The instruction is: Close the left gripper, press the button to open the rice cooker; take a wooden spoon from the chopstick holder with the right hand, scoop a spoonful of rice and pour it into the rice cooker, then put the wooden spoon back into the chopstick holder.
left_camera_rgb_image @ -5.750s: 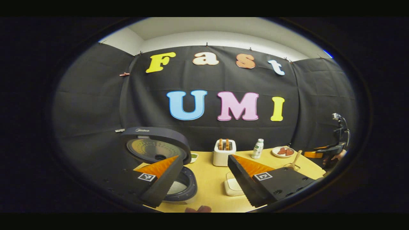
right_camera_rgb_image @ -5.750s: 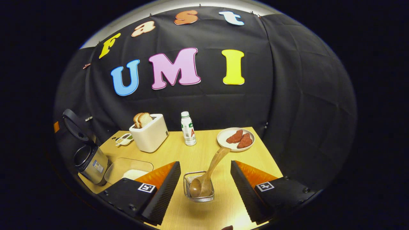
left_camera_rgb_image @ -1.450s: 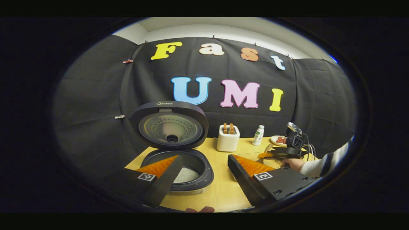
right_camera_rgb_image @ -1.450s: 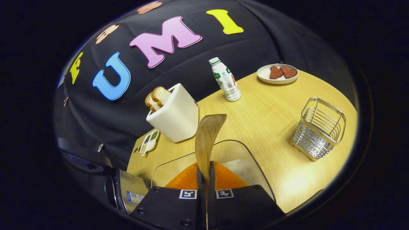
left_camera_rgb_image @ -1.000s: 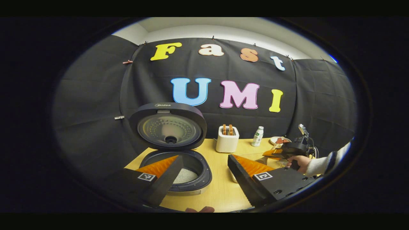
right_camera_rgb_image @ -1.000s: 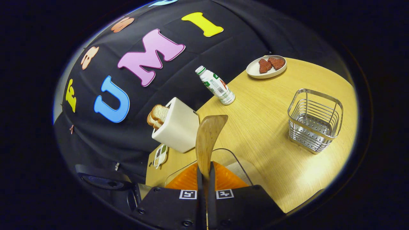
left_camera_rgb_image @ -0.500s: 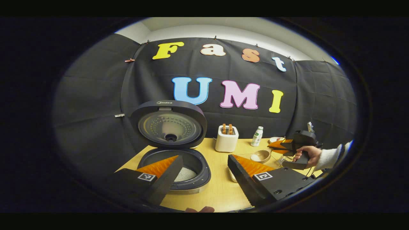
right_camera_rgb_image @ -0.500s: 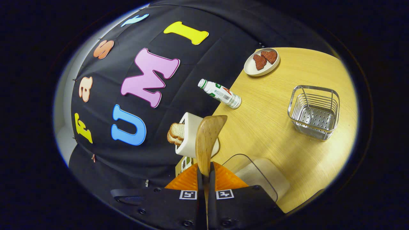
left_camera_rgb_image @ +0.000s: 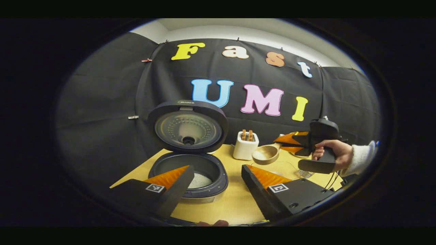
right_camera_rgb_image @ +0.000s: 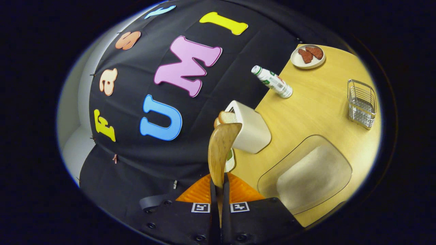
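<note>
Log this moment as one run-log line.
phase: carrying rice to cooker | right gripper: shut on wooden spoon | left gripper: open | rice cooker: lid up | chopstick holder: on table

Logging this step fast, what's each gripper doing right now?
Left gripper: open, holding nothing, near the cooker.
Right gripper: shut on the spoon handle.

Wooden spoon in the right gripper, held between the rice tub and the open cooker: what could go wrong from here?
1. The wooden spoon is clamped in the right gripper by its thin handle only, so it may twist and spill.
2. The bowl hangs short of the rice cooker, above bare table; tipping now would likely scatter rice.
3. The toaster stands close behind its path and could be clipped.
</note>
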`<act>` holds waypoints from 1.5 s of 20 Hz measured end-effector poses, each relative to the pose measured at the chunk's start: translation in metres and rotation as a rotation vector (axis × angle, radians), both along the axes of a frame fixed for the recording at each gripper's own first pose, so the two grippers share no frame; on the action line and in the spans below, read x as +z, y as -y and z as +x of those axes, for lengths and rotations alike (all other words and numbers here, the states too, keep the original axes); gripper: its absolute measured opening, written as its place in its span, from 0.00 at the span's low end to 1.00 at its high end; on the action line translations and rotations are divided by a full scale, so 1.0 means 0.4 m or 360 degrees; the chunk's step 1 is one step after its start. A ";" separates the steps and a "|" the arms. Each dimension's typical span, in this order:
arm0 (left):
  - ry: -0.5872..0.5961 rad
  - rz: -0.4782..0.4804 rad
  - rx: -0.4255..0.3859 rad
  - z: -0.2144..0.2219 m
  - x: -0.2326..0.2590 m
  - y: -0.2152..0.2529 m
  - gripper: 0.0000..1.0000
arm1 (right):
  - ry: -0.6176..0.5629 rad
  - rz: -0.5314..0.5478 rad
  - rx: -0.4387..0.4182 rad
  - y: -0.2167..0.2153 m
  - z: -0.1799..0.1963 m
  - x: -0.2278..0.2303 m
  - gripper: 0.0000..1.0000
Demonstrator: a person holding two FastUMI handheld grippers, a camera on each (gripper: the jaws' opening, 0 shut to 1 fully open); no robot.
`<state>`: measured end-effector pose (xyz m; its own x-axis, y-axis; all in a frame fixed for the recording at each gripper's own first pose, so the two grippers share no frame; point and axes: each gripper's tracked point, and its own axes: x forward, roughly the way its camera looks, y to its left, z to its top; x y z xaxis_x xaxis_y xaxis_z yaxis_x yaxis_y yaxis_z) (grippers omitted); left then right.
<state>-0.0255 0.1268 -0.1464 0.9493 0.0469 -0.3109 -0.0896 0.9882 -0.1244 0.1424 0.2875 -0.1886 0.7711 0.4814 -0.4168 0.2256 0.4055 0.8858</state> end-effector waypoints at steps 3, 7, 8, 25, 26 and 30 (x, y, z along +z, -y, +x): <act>-0.0007 0.0003 0.0040 -0.014 -0.003 -0.024 0.98 | -0.0010 0.0111 0.0062 -0.119 -0.020 0.043 0.07; -0.0007 -0.0011 0.0099 -0.041 -0.003 -0.052 0.95 | 0.0015 0.0085 0.0161 -0.245 -0.049 0.047 0.07; -0.0010 -0.0017 0.0114 -0.044 -0.005 -0.057 0.95 | 0.0030 0.0051 0.0191 -0.274 -0.057 0.042 0.07; -0.0039 -0.0064 0.0218 -0.067 -0.029 -0.111 0.95 | 0.0725 -0.0902 0.0629 -0.460 -0.118 0.060 0.07; -0.0040 -0.0068 0.0217 -0.067 -0.030 -0.111 0.95 | 0.0751 -0.0927 0.0647 -0.465 -0.125 0.057 0.07; -0.0041 -0.0070 0.0220 -0.069 -0.030 -0.112 0.95 | 0.0797 -0.0977 0.0684 -0.472 -0.140 0.052 0.07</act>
<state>-0.0530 0.1716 -0.1584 0.9264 0.1622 -0.3397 -0.2280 0.9598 -0.1635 0.0863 0.4764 -0.1678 0.7361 0.5736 -0.3593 -0.4088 0.7998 0.4394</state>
